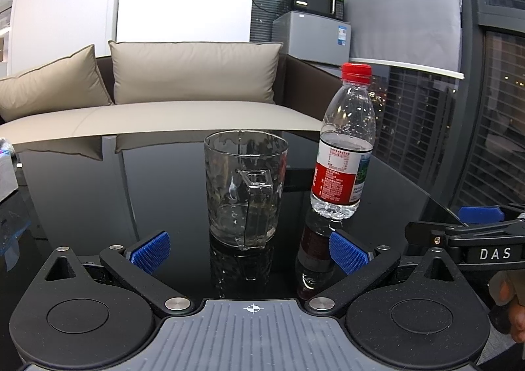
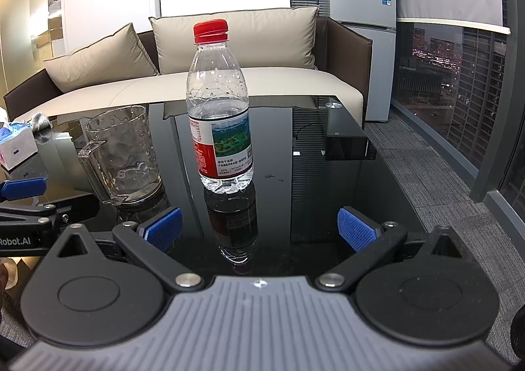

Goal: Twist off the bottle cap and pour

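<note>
while both grippers hang low over the near edge of the glossy black bench (image 2: 328,174), neither one touches anything: the left gripper (image 1: 249,251) has its blue-padded fingers spread wide apart, and the clear glass mug (image 1: 246,187) stands just ahead of the gap between them, its handle turned toward the camera. the right gripper (image 2: 261,229) is likewise spread wide, with the water bottle (image 2: 220,108) standing upright straight ahead of its gap, still a little way off from the blue fingertips (image 2: 356,229). the bottle's red cap (image 2: 210,30) sits on the neck, and the water level shows just above the red and white label, so the upper part is only beaded with droplets. in the right wrist view the mug stands just left of the bottle, near it but apart; in the left wrist view the bottle stands to the right of the mug. the mug looks empty apart from wet streaks on its walls. both things throw dark reflections on the bench. part of the right gripper's black frame enters the left wrist view at the right edge, with a bit of the person's hand (image 1: 507,305) below it. a tissue box (image 2: 16,144) lies at the far left of the bench, and behind the bench is a beige sofa (image 2: 229,85) with two cushions.
</note>
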The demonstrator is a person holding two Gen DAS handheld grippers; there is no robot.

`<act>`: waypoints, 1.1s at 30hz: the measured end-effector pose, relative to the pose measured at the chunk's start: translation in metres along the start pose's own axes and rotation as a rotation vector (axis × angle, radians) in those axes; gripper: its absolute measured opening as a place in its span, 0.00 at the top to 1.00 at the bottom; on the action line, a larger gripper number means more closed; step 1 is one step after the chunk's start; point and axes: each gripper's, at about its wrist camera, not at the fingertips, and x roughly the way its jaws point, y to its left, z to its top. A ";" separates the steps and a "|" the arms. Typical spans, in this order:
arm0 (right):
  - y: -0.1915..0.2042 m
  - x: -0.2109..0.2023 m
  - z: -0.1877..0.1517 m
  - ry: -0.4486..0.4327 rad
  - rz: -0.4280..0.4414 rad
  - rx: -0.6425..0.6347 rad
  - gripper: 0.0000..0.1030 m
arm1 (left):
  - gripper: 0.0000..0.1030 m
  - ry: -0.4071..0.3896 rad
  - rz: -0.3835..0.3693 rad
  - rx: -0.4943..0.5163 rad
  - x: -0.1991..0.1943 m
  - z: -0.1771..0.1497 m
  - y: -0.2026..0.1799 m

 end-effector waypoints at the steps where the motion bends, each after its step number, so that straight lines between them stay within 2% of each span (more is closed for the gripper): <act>1: 0.000 0.000 0.000 -0.001 0.000 0.000 0.00 | 0.01 0.000 0.000 0.000 0.000 0.000 0.000; 13: -0.004 -0.001 0.002 -0.007 -0.014 0.008 0.00 | 0.01 0.006 -0.009 0.000 0.001 0.000 -0.001; 20: -0.019 0.000 0.009 -0.021 -0.050 0.033 0.00 | 0.01 0.001 -0.047 0.024 -0.001 0.000 -0.007; 33: -0.061 0.005 0.025 -0.037 -0.070 0.073 0.00 | 0.01 0.026 -0.195 0.082 0.002 0.006 -0.042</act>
